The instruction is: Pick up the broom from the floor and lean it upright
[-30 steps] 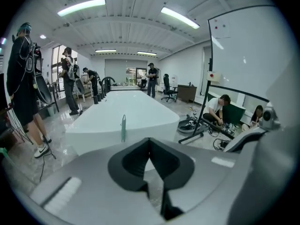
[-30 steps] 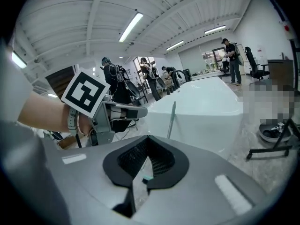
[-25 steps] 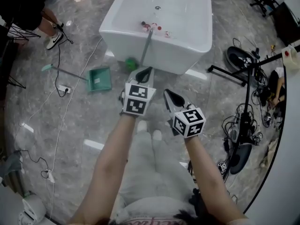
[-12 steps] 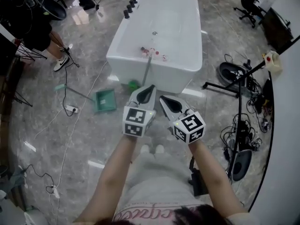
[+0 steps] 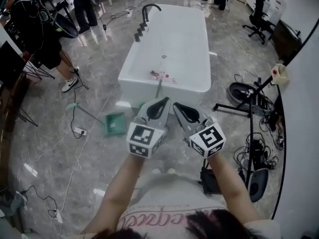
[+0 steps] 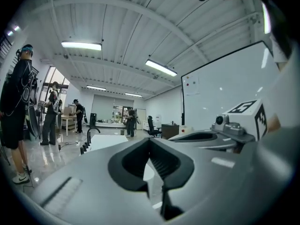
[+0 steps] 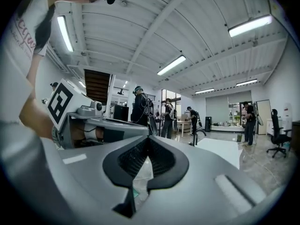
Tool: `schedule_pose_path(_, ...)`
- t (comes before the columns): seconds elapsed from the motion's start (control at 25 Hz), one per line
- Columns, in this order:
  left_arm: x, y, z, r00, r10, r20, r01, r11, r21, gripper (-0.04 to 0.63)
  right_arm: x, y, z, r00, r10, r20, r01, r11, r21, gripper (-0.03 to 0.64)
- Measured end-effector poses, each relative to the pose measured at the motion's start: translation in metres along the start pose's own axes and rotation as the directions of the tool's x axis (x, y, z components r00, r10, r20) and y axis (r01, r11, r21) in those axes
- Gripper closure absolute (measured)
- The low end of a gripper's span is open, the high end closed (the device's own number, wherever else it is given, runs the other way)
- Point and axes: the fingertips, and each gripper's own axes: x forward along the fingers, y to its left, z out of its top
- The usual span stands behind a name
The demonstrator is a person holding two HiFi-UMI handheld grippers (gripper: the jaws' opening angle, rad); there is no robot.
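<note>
Gleaming marble floor (image 5: 94, 148), white bathtub (image 5: 133, 87), broom (image 5: 159, 87) leaning on it

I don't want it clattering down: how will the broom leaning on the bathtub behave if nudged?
The broom probably slides sideways readily, since only its thin handle rests against the bathtub's smooth rim. Its foot may skid too, because the floor looks polished and glossy. It is likely light and stiff, judging by the slim, straight handle.
</note>
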Motion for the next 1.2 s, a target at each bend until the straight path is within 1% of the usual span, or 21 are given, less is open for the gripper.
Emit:
schedule_pose_path(0.12,-0.008,-0.003,0.021,0.999,-0.011,0.035,0.01,1.0,0.027,0.595,-0.005,0.002,0.026,0.998,-0.022,0.053,0.022,1.0,-0.017,0.615)
schedule_pose_path(0.32,-0.02,-0.009,0.039,0.997,-0.001,0.074,-0.001,1.0,0.027,0.595,-0.017,0.01,0.051,0.992,-0.05,0.119,0.049,0.999,0.009,0.615)
schedule_pose_path(0.48,-0.027,-0.012,0.049,0.995,-0.001,0.102,-0.003,0.999,0.039,0.595,-0.019,0.012,0.051,0.991,-0.084,0.107,0.082,0.996,0.015,0.615)
schedule_pose_path(0.6,-0.029,-0.013,0.05,0.993,-0.005,0.116,0.001,0.999,0.035,0.595,-0.02,0.014,0.048,0.99,-0.099,0.103,0.097,0.995,0.025,0.615)
schedule_pose_path(0.76,-0.032,-0.016,0.049,0.993,-0.018,0.118,0.015,1.0,0.026,0.595,-0.019,0.016,0.051,0.989,-0.093,0.113,0.092,0.996,0.02,0.616)
schedule_pose_path(1.2,-0.038,-0.02,0.051,0.991,-0.007,0.136,0.007,1.0,-0.001,0.595,-0.023,0.021,0.053,0.99,-0.102,0.101,0.101,0.995,0.013,0.615)
